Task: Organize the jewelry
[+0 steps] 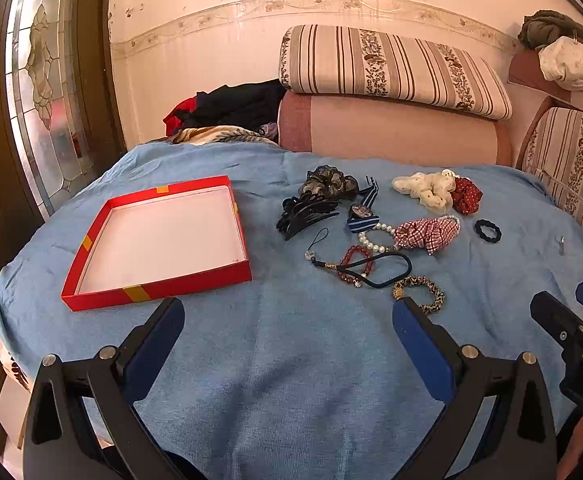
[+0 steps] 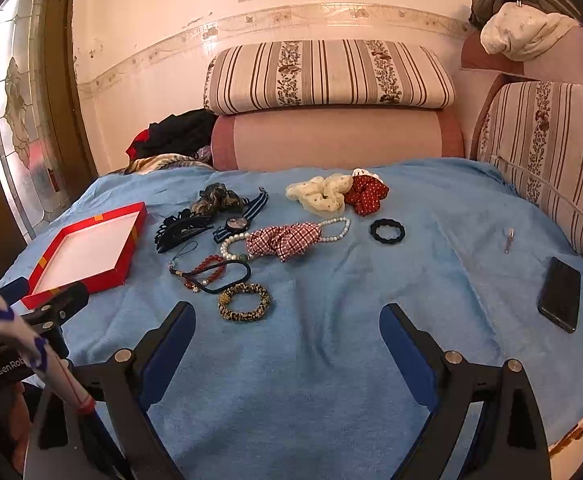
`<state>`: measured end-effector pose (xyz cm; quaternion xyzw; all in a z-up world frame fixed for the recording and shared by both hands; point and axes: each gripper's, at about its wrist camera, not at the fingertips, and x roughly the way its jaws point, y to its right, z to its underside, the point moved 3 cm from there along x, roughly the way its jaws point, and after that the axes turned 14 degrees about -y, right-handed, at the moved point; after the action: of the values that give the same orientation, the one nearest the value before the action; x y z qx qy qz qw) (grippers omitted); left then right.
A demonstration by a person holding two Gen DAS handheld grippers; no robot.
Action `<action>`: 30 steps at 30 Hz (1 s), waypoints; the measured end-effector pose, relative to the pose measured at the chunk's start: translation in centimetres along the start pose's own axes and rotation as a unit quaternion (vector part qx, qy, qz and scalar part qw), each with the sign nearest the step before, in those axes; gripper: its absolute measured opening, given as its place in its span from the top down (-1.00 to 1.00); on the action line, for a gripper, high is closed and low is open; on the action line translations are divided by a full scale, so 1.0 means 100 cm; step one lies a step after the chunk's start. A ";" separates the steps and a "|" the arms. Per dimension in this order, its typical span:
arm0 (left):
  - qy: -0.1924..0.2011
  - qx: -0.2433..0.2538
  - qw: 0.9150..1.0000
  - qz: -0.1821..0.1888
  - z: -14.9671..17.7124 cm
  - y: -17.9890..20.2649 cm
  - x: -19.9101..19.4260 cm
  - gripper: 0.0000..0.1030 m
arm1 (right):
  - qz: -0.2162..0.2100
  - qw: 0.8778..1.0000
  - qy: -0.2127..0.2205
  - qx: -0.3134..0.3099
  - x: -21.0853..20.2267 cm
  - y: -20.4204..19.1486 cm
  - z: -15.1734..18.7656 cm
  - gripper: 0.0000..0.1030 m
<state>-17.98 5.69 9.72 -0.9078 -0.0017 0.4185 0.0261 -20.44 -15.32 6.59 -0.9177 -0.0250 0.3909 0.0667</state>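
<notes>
The jewelry lies loose on a blue blanket point(image 1: 291, 360), grouped to the right of a shallow red box point(image 1: 159, 284) with a white floor that holds nothing. Nearest the grippers sits a leopard-print bracelet point(image 2: 244, 302), and just behind it a dark cord loop point(image 2: 227, 276) crosses a red bead bracelet point(image 1: 356, 265). A pearl necklace point(image 2: 337, 229) runs under a red checked scrunchie point(image 2: 287, 240). Further back are a black claw clip point(image 1: 305, 216), a watch with a striped band point(image 1: 361, 212), a dark sheer scrunchie point(image 1: 327, 184), a cream scrunchie point(image 2: 319, 194) touching a red dotted scrunchie point(image 2: 365, 194), and a black hair tie point(image 2: 387, 232) lying apart to the right.

The left gripper point(image 1: 287, 312) is spread wide and holds nothing; its blue-padded fingers hang above bare blanket, the left tip near the box's front wall and the right tip lined up with the leopard-print bracelet, though contact cannot be judged. The right gripper point(image 2: 287, 316) is likewise wide apart and empty, hovering over open blanket with the leopard-print bracelet just beyond its left finger. Both point forward toward a striped cushion point(image 2: 327, 76) on a pink sofa back point(image 2: 331, 136). In the right wrist view a patterned sleeve point(image 2: 23, 340) crosses the lower left beside the left tool. A black phone point(image 2: 559, 294) and a small metal pin point(image 2: 509, 240) lie well to the right.
</notes>
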 end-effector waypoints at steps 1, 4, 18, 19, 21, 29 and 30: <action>0.000 0.001 1.000 0.000 0.000 0.000 0.000 -1.00 | 0.002 1.000 -0.001 0.000 0.001 -0.001 0.000 -0.86; 0.001 0.001 1.000 0.000 0.000 0.002 0.001 -1.00 | 0.002 1.000 -0.003 -0.002 0.001 -0.001 0.000 -0.86; 0.008 0.006 1.000 0.004 0.002 0.006 -0.003 -1.00 | 0.002 1.000 -0.005 -0.007 -0.007 -0.004 -0.004 -0.86; 0.007 0.007 1.000 0.004 0.002 0.006 -0.002 -1.00 | 0.001 1.000 -0.008 -0.005 -0.005 -0.003 -0.004 -0.86; 0.006 0.007 1.000 0.006 0.003 0.006 -0.002 -1.00 | 0.000 1.000 -0.011 -0.002 -0.004 -0.002 -0.004 -0.86; -0.005 0.007 1.000 0.011 0.001 0.008 0.006 -1.00 | -0.005 1.000 -0.026 0.000 0.004 0.002 -0.007 -0.86; -0.007 0.006 1.000 0.011 0.000 0.008 0.007 -1.00 | -0.007 1.000 -0.028 0.001 0.006 0.003 -0.008 -0.86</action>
<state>-17.50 4.86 9.16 -0.9046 0.0110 0.4253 0.0272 -19.44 -15.64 6.65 -0.9060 -0.0325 0.4162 0.0698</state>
